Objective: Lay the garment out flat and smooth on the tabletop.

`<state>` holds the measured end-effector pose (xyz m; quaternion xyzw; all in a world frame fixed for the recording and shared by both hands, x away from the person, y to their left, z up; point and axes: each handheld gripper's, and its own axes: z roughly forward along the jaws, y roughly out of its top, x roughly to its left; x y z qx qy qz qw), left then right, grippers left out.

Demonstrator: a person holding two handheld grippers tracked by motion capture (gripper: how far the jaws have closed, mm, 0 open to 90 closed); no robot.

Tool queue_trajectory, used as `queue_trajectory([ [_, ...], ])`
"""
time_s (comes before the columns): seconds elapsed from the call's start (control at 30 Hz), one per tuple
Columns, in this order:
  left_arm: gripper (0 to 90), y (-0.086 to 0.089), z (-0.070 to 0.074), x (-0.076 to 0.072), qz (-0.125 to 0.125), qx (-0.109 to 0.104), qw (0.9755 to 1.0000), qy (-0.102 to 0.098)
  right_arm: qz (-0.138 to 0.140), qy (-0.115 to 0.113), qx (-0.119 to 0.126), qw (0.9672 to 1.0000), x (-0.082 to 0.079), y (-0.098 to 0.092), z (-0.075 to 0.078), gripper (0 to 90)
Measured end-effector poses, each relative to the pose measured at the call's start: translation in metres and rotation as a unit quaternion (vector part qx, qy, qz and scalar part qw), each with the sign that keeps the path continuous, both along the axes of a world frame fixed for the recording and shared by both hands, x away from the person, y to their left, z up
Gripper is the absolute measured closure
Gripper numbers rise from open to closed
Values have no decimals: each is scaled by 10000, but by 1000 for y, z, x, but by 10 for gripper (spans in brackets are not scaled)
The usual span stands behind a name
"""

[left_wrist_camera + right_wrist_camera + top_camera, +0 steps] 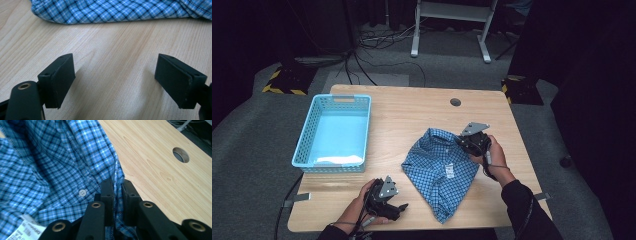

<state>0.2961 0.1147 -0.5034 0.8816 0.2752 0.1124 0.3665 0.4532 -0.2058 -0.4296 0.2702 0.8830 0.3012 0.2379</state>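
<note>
A light blue basket (334,131) sits left of centre on the wooden table (412,107); a round hole (455,102) lies near its far edge.

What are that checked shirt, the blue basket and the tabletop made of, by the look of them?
Shirt: soft woven cloth, probably cotton; it creases and folds, and has a sewn-on button.
Basket: glossy moulded plastic, judging by its slotted lattice walls.
Table: pale wood or wood-look laminate; matte, with visible grain.

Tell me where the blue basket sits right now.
In the high view the blue basket sits on the table's left side, apart from the checked shirt to its right.
</note>
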Motion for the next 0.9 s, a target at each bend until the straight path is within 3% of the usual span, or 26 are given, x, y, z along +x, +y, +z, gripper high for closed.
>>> queue_trajectory([
  [0.9,163,0,0,0,-9,0,10000,9,-332,246,-160,9990,32,13,-18,814],
])
